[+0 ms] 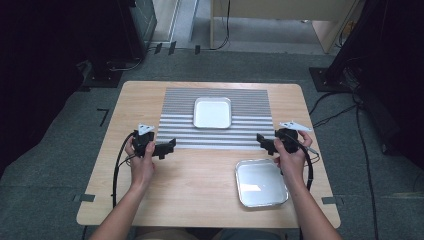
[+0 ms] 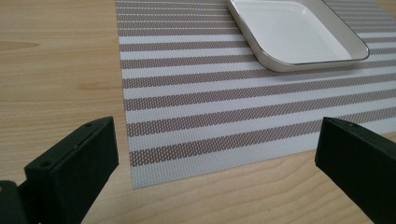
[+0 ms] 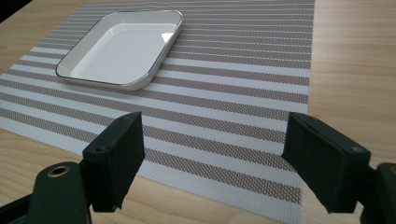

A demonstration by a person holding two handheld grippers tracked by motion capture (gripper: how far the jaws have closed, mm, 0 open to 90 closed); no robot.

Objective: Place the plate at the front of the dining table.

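Light wooden table (image 1: 200, 185): the striped woven placemat (image 1: 216, 134) lies between left gripper (image 1: 169, 147) and right gripper (image 1: 262, 140), both spread and empty, near its front corners.

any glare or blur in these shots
High view: soft overall, with ceiling light glaring off the metal tray. Left gripper view: striped placemat sharp, near claw edges slightly soft. Right gripper view: a small bright reflection inside the white dish.
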